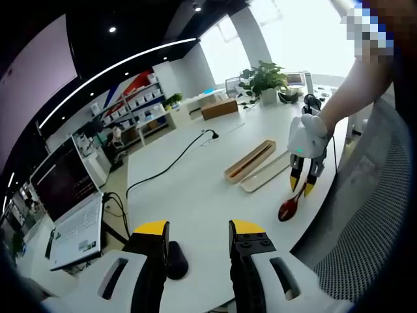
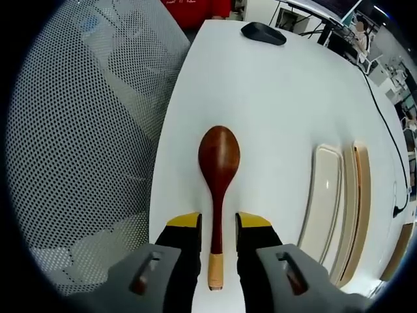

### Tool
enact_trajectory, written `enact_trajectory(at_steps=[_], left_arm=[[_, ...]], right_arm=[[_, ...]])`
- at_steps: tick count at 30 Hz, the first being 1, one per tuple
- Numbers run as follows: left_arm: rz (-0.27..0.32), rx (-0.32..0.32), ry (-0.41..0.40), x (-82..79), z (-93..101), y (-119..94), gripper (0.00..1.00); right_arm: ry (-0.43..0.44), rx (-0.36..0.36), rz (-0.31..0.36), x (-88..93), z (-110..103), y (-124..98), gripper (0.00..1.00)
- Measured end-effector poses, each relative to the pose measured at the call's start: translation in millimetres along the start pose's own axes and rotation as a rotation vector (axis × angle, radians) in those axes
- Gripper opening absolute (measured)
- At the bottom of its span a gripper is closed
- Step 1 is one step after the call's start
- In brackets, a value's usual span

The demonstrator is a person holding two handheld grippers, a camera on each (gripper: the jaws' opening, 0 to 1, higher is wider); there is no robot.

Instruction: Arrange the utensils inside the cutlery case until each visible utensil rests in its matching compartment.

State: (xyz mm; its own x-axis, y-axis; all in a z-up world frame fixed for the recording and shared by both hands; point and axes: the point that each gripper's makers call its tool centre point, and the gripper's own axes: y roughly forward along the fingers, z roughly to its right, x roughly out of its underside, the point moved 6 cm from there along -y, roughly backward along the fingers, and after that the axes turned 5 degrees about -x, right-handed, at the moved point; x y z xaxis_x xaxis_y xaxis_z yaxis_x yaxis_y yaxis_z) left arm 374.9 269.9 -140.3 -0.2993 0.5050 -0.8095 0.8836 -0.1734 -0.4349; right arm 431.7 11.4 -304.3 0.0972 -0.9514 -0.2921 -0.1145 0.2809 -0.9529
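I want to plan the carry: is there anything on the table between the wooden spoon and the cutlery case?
Nothing visible. The spoon lies between the right gripper's jaws, and only bare white table separates it from the cutlery case and its lid.

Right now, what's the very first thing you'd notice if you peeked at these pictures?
A shiny dark red wooden spoon lying on the white table, its handle between the right gripper's open yellow-tipped jaws. Beside it sit the cream lid and wooden cutlery case. In the left gripper view, the left gripper hangs open near a black mouse.
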Motion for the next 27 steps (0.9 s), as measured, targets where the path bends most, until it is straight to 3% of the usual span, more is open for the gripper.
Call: enact_trajectory(at_steps=[27], left_arm=[[0.0,0.014,0.009,0.3,1.9,-0.2,0.37]], right_arm=[[0.045,0.022,0.016,-2.9,-0.2,1.3,0.12]])
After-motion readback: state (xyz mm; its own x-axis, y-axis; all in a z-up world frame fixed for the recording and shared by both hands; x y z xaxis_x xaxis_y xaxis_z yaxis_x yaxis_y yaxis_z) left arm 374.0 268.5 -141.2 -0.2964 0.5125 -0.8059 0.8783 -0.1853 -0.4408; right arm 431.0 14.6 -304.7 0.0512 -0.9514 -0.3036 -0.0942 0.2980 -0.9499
